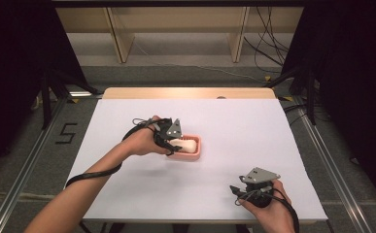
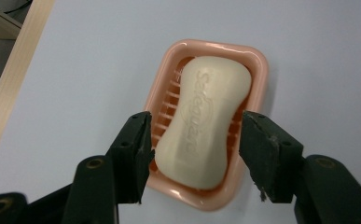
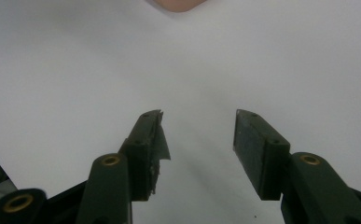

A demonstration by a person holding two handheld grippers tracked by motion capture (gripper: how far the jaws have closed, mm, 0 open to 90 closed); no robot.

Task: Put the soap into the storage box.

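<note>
**Soap lies lengthwise between your left jaws, released into the dish**

Your left gripper hangs right over the soap bar, which rests inside the pink soap dish near the middle of the white table. The jaws are parted and stand clear of the bar on either side: in the left gripper view you can see a thin gap between each pad and the soap's flanks, so nothing is being pinched. The bar's long axis runs away from you along the line of the jaws, slightly slanted, with its waist sitting just ahead of the fingertips. That is the relation to mind: any move straight back along that axis, or straight up, leaves the soap untouched, while a sideways drift would knock a pad against the bar or the dish rim.

Your right gripper sits well apart, near the table's front right edge, its jaws spread wide over bare tabletop with nothing between them. The left hand is by far the nearer one to the dish, so whatever comes next there falls to it.
</note>
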